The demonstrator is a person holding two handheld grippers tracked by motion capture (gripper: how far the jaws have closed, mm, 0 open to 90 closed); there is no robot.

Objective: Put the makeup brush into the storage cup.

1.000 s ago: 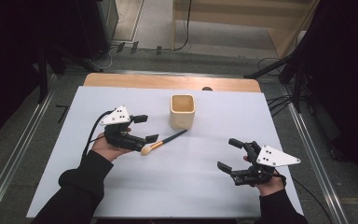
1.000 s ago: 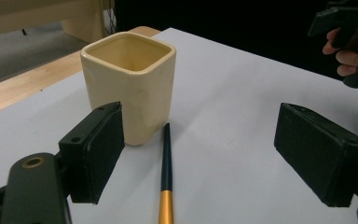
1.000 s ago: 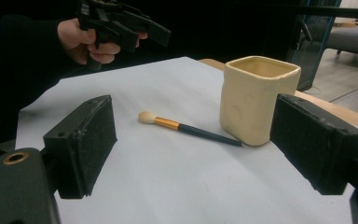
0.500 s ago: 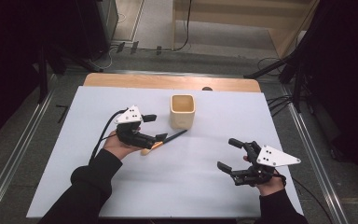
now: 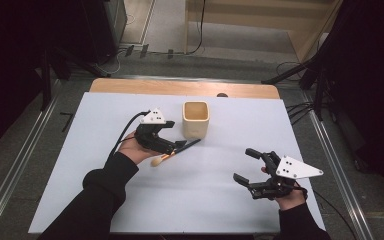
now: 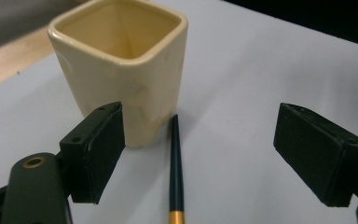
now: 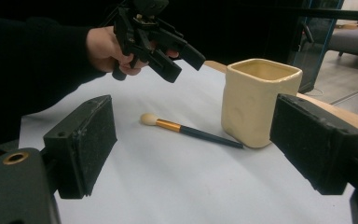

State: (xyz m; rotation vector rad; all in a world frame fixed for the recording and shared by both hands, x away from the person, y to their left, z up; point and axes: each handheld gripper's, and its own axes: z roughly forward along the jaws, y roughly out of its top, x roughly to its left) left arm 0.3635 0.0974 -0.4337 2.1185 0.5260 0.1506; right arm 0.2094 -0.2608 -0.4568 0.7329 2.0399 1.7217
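A cream square cup (image 5: 196,119) stands upright on the white sheet at the table's back middle. A make-up brush (image 5: 172,152) with a dark handle, gold ferrule and pale tip lies flat just in front of it, its handle end touching or nearly touching the cup's base (image 6: 121,70). My left gripper (image 5: 171,136) hovers open over the brush; in the left gripper view the handle (image 6: 175,172) lies between the spread jaws. My right gripper (image 5: 245,165) rests open at the front right, empty, looking at the brush (image 7: 191,131), the cup (image 7: 256,100) and the left gripper (image 7: 186,67).
The white sheet (image 5: 205,205) covers the table, with a strip of bare wood (image 5: 180,87) along the far edge. Metal rails (image 5: 330,150) run along the floor on both sides. A black cable (image 5: 125,132) trails from the left gripper.
The left hand has carried its open gripper rightward, from left of the brush to right over it, close to the cup. The right gripper has stayed still.
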